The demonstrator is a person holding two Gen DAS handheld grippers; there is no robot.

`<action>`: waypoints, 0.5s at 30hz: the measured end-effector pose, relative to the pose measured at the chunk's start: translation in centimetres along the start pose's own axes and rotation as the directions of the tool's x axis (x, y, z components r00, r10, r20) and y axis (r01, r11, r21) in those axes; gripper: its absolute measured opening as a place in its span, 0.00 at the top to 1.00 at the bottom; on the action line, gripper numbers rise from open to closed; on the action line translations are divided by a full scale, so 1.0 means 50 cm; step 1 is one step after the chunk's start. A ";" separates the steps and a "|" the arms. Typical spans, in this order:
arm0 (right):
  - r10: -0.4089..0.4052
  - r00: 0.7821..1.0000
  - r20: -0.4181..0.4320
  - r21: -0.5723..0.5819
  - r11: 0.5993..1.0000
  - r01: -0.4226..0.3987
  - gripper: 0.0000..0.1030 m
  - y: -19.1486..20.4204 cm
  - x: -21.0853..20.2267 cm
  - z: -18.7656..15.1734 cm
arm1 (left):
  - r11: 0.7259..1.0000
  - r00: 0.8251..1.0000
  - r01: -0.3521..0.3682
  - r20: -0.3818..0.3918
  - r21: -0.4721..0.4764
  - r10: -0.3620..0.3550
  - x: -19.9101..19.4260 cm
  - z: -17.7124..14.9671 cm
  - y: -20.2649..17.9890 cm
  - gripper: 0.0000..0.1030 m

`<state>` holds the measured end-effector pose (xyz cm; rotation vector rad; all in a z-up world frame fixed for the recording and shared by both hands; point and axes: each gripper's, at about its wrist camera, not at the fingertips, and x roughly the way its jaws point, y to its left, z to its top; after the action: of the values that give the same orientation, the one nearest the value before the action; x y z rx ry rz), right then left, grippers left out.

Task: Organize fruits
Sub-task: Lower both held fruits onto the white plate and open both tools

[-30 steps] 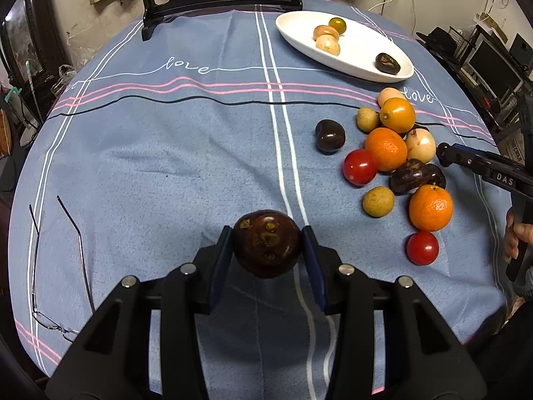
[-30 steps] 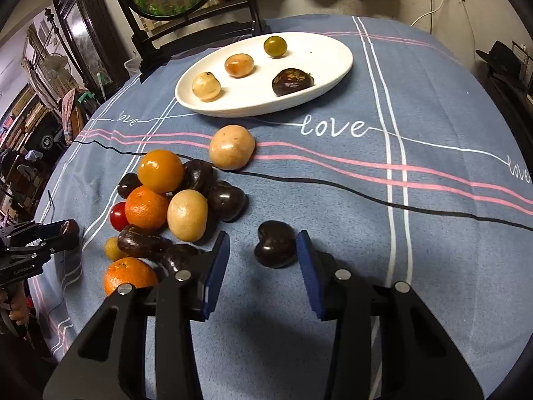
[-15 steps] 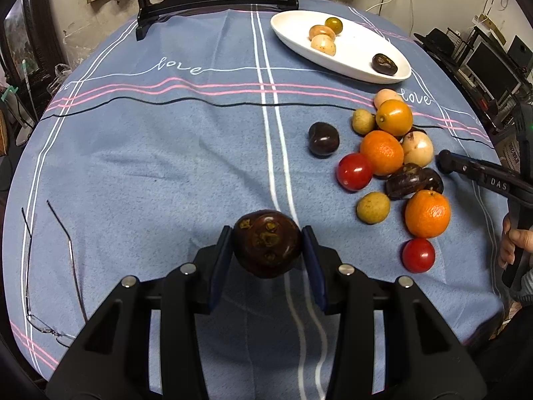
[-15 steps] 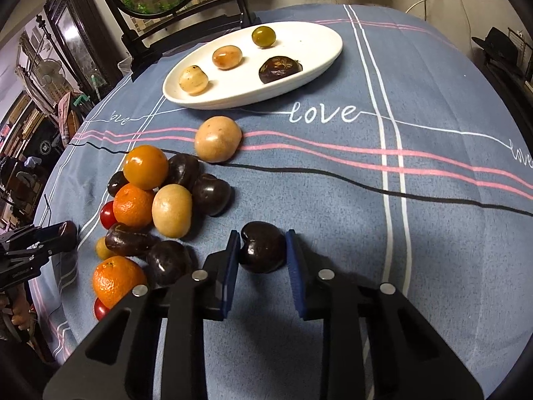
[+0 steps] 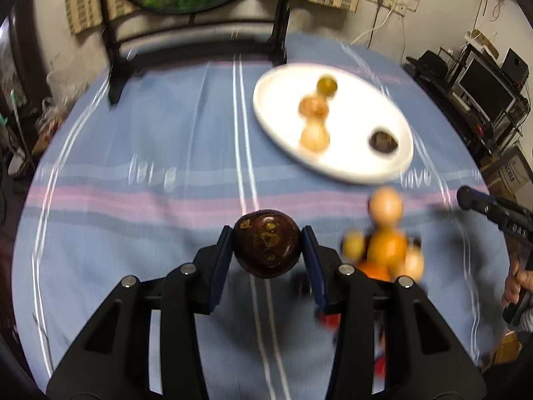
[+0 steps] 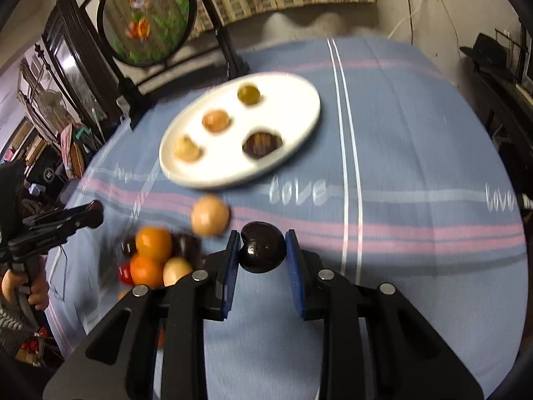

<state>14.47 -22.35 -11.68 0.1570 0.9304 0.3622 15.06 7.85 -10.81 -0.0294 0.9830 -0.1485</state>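
My left gripper [image 5: 266, 256] is shut on a round dark brown mangosteen [image 5: 266, 248], held above the blue tablecloth. My right gripper [image 6: 262, 250] is shut on a smaller dark heart-shaped fruit [image 6: 262, 246], lifted off the cloth. Ahead lies a white oval plate [image 5: 353, 166] [image 6: 299, 93] with several small fruits on it. A loose pile of oranges [image 6: 153, 243], pale fruits and dark fruits sits left of the right gripper, and shows blurred at the right in the left wrist view, with an orange [image 5: 386, 250] in it.
A round painted screen on a black stand [image 6: 146, 26] rises behind the plate at the table's far edge. A hand [image 5: 516, 280] holds the other gripper at the right rim. Dark furniture and monitors [image 5: 483, 90] crowd the room to the right.
The right gripper closed on the dark heart-shaped fruit and lifted it. Both grippers moved forward toward the plate and rose; the views are now motion-blurred.
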 end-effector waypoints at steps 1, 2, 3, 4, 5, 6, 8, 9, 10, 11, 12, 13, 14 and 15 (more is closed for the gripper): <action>0.001 1.000 0.010 -0.003 1.000 -0.001 0.73 0.000 0.005 0.019 | 1.000 1.000 0.001 0.011 0.008 -0.001 0.008 0.031 -0.002 0.59; 0.003 1.000 0.017 -0.004 1.000 -0.002 0.73 0.001 0.011 0.037 | 1.000 1.000 0.001 0.022 0.015 -0.002 0.019 0.063 -0.005 0.59; 0.006 1.000 0.027 -0.003 1.000 -0.006 0.73 0.001 0.020 0.060 | 1.000 1.000 0.002 0.026 0.018 -0.003 0.028 0.085 -0.007 0.59; 0.011 0.999 0.035 -0.004 1.000 -0.010 0.73 0.003 0.032 0.084 | 1.000 1.000 0.005 0.030 0.022 -0.006 0.043 0.114 -0.010 0.59; 0.014 0.999 0.039 -0.005 1.000 -0.014 0.73 0.004 0.039 0.097 | 1.000 0.999 0.007 0.032 0.024 -0.007 0.052 0.132 -0.013 0.59; 0.019 0.999 0.046 -0.011 1.000 -0.019 0.73 0.007 0.054 0.123 | 1.000 0.999 0.009 0.032 0.026 -0.009 0.070 0.156 -0.015 0.59; 0.023 0.998 0.052 -0.026 0.999 -0.021 0.73 0.013 0.080 0.157 | 1.000 1.000 0.013 0.028 0.026 -0.014 0.100 0.187 -0.020 0.59; 0.023 0.998 0.055 -0.032 0.999 -0.021 0.73 0.015 0.093 0.171 | 0.999 1.000 0.020 0.022 0.027 -0.020 0.122 0.207 -0.023 0.59; 0.022 0.998 0.055 -0.036 0.999 -0.020 0.73 0.016 0.103 0.181 | 0.999 1.000 0.021 0.018 0.029 -0.022 0.135 0.215 -0.027 0.59; 0.022 0.998 0.052 -0.041 0.999 -0.020 0.73 0.016 0.123 0.195 | 0.999 1.000 0.026 0.010 0.034 -0.026 0.156 0.228 -0.031 0.59; 0.023 0.999 0.046 -0.041 0.999 -0.021 0.73 0.015 0.140 0.203 | 0.999 1.000 0.027 0.002 0.041 -0.027 0.172 0.234 -0.035 0.59; 0.024 0.999 0.040 -0.040 0.999 -0.023 0.73 0.014 0.152 0.210 | 0.999 1.000 0.026 -0.005 0.047 -0.026 0.188 0.238 -0.037 0.59; 0.024 0.999 0.035 -0.040 0.999 -0.023 0.73 0.014 0.162 0.213 | 0.998 1.000 0.026 -0.011 0.050 -0.025 0.199 0.240 -0.038 0.59; 0.022 0.999 0.028 -0.042 0.999 -0.021 0.73 0.012 0.179 0.219 | 0.998 0.999 0.027 -0.024 0.050 -0.026 0.218 0.243 -0.039 0.59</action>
<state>28.01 -18.21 -11.77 0.1339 0.8928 0.3980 30.89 3.92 -12.90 0.0058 1.0023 -0.1984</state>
